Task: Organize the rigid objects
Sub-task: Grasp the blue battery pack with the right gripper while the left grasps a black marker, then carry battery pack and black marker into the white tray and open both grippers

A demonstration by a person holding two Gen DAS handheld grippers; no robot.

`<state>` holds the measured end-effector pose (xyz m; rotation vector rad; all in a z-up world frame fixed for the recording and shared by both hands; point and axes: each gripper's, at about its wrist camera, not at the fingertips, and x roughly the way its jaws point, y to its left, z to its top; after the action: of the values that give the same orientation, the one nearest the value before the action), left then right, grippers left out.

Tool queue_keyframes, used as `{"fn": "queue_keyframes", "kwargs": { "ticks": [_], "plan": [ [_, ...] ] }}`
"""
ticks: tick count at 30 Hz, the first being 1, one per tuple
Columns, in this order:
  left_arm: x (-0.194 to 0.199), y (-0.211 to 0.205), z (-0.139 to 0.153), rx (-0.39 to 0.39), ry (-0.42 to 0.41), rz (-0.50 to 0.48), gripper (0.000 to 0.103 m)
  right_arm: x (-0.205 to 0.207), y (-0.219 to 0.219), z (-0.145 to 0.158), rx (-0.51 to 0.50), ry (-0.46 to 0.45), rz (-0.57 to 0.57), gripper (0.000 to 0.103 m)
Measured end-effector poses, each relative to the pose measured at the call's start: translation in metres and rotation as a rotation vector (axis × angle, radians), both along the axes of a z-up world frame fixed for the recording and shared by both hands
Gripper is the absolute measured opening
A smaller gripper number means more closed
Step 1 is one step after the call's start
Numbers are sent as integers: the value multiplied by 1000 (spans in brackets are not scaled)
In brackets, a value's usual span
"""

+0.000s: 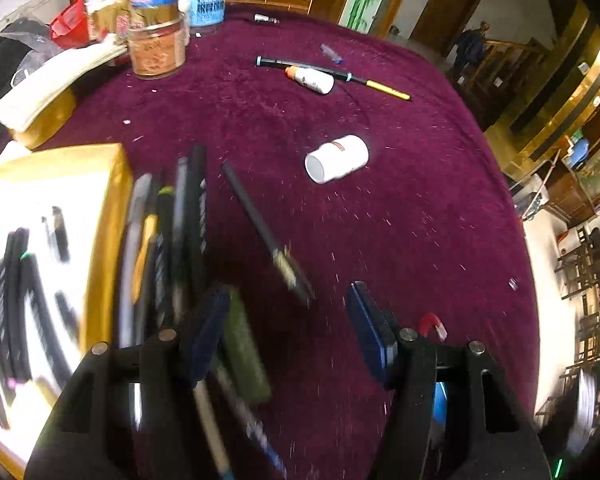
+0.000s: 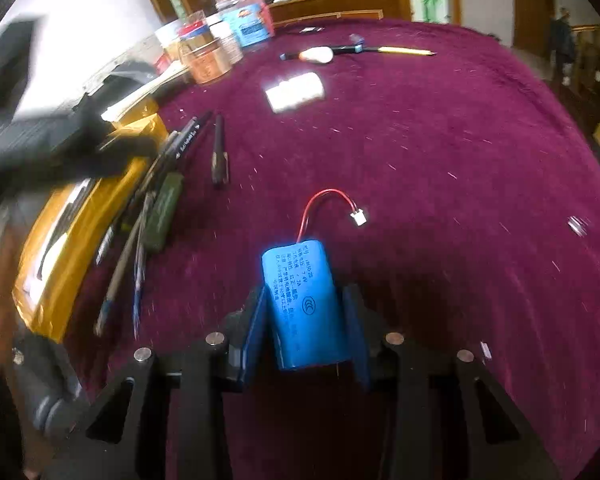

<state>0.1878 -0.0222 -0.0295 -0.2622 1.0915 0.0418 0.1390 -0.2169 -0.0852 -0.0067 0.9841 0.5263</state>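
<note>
battery (image 2: 306, 304) clamped mid-body by right hand-held gripper (image 2: 306, 320), above tabletop (image 2: 440, 200) near edge | judged stiff, moderately heavy, slick wrap; red lead avoided | left hand-held gripper (image 1: 288, 332) spread, nothing held

Fuzzy maroon tablecloth (image 2: 440, 184); glossy blue-wrapped battery pack (image 2: 304, 300); glossy gold box (image 1: 104, 240)

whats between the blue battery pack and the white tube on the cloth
In the right wrist view, only bare maroon cloth separates the blue battery pack from the white tube, apart from the pack's own red lead.
</note>
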Motion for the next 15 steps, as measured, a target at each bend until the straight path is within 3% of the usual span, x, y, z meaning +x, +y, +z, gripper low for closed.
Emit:
{"fn": "queue_keyframes", "kwargs": {
  "ticks": [4,5,8,9,12,15],
  "plan": [
    [41,6,-30,23,99,48,47,-6,4,-2,-15,-35,-27,35],
    [47,7,-36,31,112,53,36,-7,5,-2,-17,-39,-31,35],
    [55,4,-40,116,93,60,23,-8,10,-2,-41,-60,-35,35],
    [55,2,-41,143,91,65,16,-8,11,-2,-45,-63,-35,35],
    [42,-7,-41,185,87,34,8,-11,9,-2,-41,-65,-37,35],
    [9,-24,-41,156,107,-43,8,-13,7,-4,-32,-67,-41,35]
  ]
}}
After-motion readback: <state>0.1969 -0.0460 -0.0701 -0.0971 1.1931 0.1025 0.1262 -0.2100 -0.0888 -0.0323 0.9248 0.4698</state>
